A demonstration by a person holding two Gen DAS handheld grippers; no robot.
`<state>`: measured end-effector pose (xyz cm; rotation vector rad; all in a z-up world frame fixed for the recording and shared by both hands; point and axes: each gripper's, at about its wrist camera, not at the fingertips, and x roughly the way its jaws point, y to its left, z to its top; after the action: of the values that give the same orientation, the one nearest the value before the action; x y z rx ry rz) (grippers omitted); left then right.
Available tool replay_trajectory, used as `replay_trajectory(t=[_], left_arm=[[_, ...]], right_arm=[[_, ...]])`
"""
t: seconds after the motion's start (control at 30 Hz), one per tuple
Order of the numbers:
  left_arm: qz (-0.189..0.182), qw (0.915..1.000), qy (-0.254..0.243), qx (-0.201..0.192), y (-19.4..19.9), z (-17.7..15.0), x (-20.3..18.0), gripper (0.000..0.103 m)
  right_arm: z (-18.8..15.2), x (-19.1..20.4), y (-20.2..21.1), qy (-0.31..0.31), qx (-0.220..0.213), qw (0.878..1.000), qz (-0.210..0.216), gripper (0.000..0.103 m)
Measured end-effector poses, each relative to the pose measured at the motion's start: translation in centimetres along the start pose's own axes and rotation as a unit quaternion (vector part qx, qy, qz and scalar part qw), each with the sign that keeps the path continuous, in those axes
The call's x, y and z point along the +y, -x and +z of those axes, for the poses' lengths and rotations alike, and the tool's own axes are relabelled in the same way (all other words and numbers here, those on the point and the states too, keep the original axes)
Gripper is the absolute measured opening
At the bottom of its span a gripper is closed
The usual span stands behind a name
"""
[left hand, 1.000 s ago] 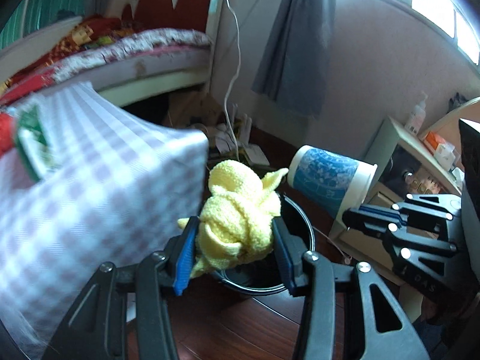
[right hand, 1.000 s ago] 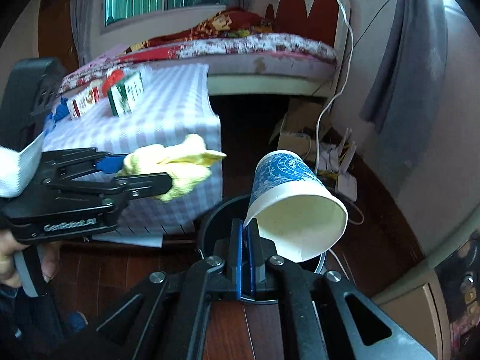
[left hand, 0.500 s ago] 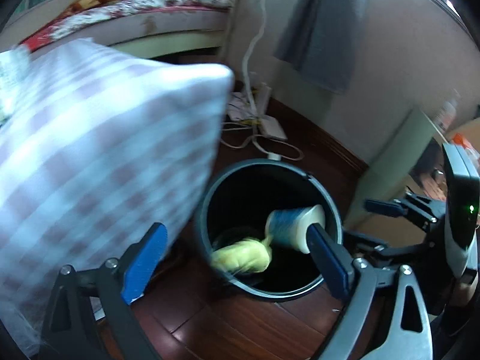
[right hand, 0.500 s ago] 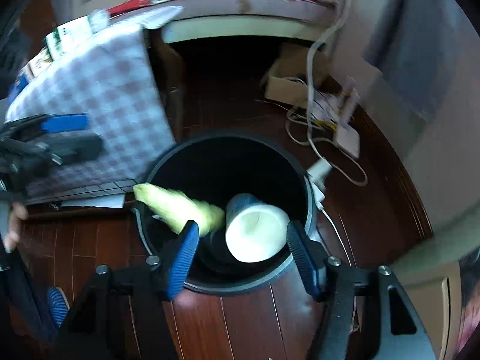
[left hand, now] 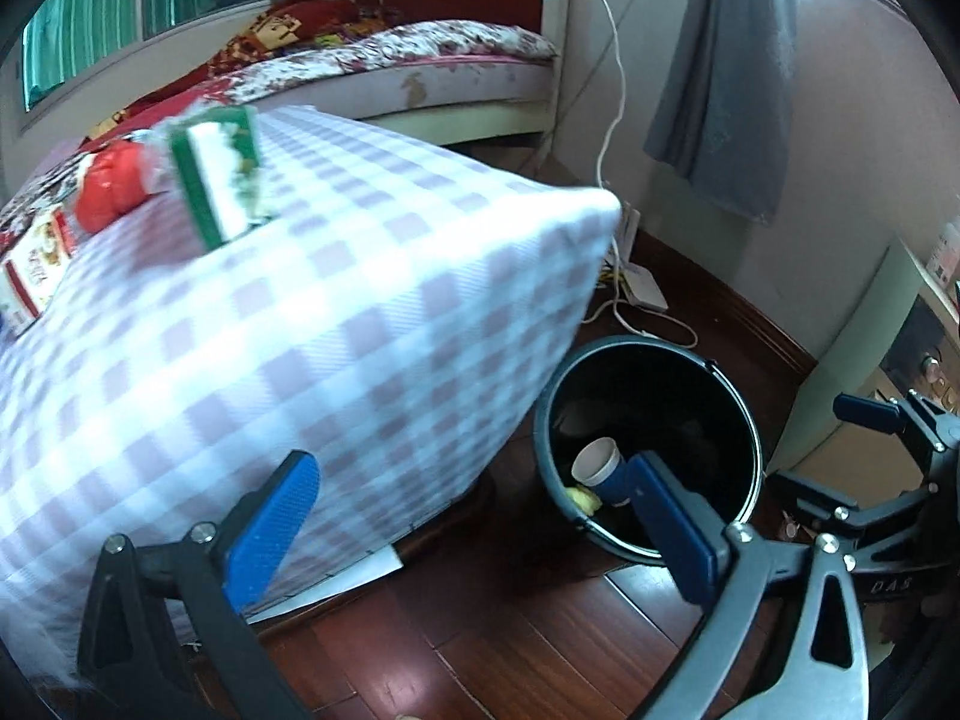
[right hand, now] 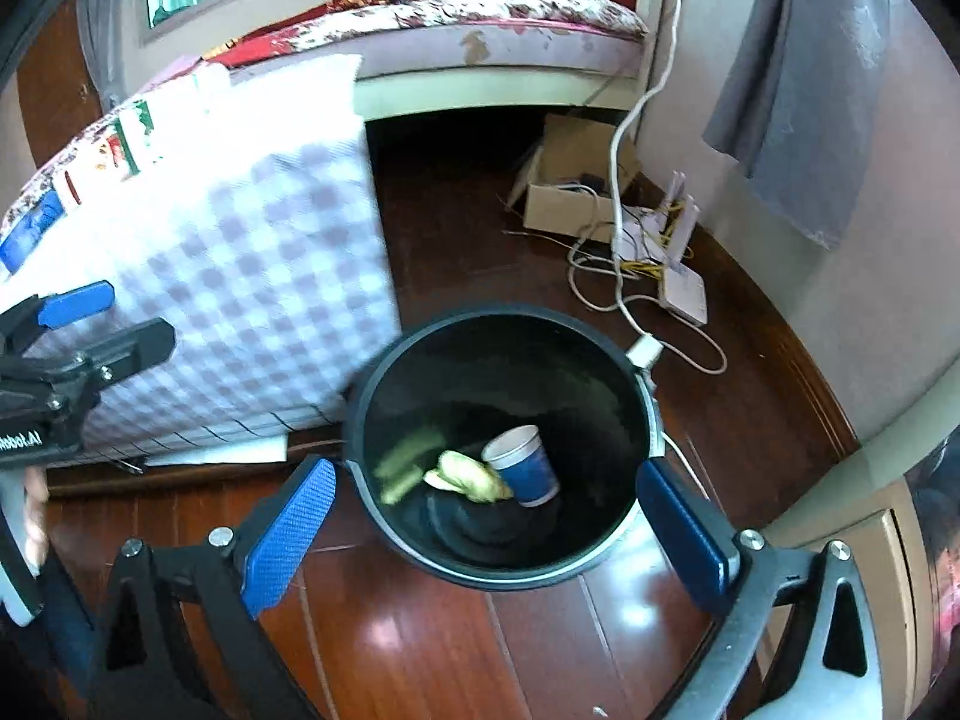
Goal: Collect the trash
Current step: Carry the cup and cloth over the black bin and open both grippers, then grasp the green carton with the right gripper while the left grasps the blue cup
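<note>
Your left tool [left hand: 474, 516] and right tool [right hand: 480, 516] have both just spread wide and hold nothing, since the yellow cloth [right hand: 468, 477] and the blue paper cup [right hand: 522, 463] you carried a second ago now lie inside the black bin [right hand: 600, 564], so the cartons [left hand: 216, 180] on the checked tabletop [left hand: 336, 324] are likely next.

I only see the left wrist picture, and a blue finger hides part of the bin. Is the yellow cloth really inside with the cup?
Observer: Yes. The right wrist view shows the yellow cloth on the bottom of the black bin, against the paper cup.
Operator: What are the right jaws doing?
Observer: The right gripper hangs above the bin; its jaws have just been opening and stand wide, gripping nothing.
</note>
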<state>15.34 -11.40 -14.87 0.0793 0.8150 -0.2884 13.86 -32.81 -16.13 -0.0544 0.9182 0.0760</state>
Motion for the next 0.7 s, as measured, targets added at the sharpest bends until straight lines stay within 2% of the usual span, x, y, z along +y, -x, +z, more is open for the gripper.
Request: replay_trajectory(t=[0.2, 0.7], left_arm=[[0.014, 0.9998, 0.006, -0.015, 2.2, 0.0, 1.2, 0.102], [0.067, 0.9949, 0.05, -0.056, 7.2, 0.5, 7.4, 0.102]], right_arm=[[0.8, 3.3, 1.6, 0.013, -0.012, 1.0, 0.019, 0.102], [4.2, 9.8, 5.5, 0.034, -0.061, 0.996, 0.057, 0.102]])
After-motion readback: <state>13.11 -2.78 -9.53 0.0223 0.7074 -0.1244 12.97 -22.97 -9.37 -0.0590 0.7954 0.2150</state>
